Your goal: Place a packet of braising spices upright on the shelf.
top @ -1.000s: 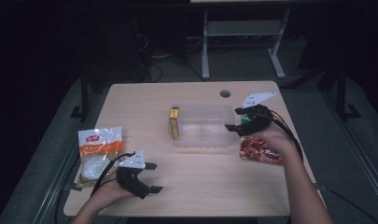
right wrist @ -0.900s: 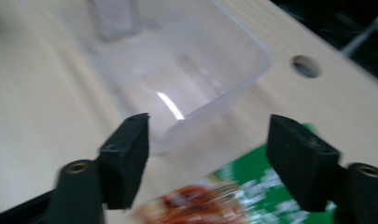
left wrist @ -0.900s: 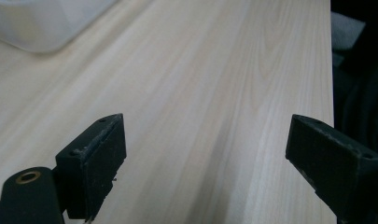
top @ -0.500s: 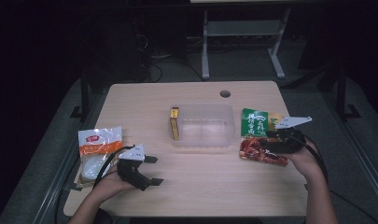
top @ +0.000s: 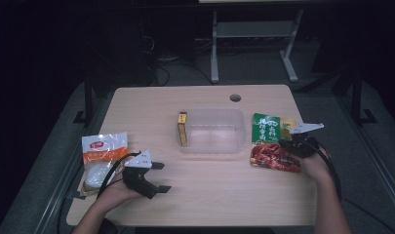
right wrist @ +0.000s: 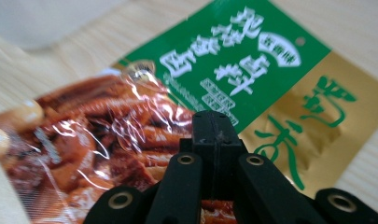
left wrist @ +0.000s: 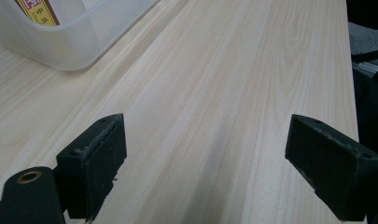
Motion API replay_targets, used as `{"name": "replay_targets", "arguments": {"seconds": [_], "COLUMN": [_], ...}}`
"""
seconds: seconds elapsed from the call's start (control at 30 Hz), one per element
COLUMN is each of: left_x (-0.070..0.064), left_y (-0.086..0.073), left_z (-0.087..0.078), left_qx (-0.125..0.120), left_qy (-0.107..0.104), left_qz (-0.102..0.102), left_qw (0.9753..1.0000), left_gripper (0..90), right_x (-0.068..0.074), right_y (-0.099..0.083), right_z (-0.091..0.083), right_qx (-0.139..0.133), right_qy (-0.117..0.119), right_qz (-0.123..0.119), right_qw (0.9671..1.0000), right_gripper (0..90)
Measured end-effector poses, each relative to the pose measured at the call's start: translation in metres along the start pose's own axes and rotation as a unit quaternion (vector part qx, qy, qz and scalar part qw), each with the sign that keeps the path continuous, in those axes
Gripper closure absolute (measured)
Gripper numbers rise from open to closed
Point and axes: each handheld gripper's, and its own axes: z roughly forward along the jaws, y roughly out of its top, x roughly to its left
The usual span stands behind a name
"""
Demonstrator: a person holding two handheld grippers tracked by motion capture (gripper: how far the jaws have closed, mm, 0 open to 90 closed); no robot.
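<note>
Right of the tub point(top: 212, 130), right gripper point(top: 295, 145) has dropped onto red packet point(top: 274, 157), jaws closed on its edge; left gripper point(top: 151, 176) idle, jaws wide.

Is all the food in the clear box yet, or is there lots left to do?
Not much looks done: only the yellow box stands inside the clear tub. In hand: the right gripper is shut at the edge of the red snack pack, which lies on the table beside the green packet. Left over: the orange-and-white bag lies beside the left gripper, which is open and holding nothing.
</note>
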Motion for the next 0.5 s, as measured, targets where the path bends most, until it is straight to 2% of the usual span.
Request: {"name": "replay_targets", "arguments": {"seconds": [0.07,0.2,0.23,0.27,0.4,0.5], "left_x": [-0.001,-0.001,0.001,0.001,0.004,0.005], "left_y": [-0.001,-0.002,-0.002,-0.002,-0.003,-0.003], "left_z": [0.001,0.001,0.002,0.003,0.003,0.003], "left_qx": [0.003,0.007,0.006,0.007,0.009,0.007], "left_qy": [0.0,0.0,0.001,-0.001,-0.001,0.002], "left_qz": [0.0,-0.002,0.0,-0.004,-0.008,-0.018], "left_qw": [1.0,1.0,1.0,1.0,0.9999,0.9998], "left_gripper": [12.1,12.1,12.1,12.1,12.1,12.1], "right_x": [0.0,-0.002,-0.003,-0.003,-0.004,-0.001], "right_y": [-0.001,-0.002,-0.001,0.0,0.003,0.004], "right_z": [0.008,0.01,0.012,0.012,0.014,0.014], "right_qx": [0.022,0.027,0.037,0.042,0.056,0.06], "right_qy": [-0.008,-0.004,0.002,0.003,0.008,0.003], "right_qz": [-0.02,-0.022,-0.007,-0.006,-0.013,-0.03], "right_qw": [0.9995,0.9994,0.9993,0.9991,0.9983,0.9978], "right_gripper": [90.0,90.0,90.0,90.0,90.0,90.0]}}
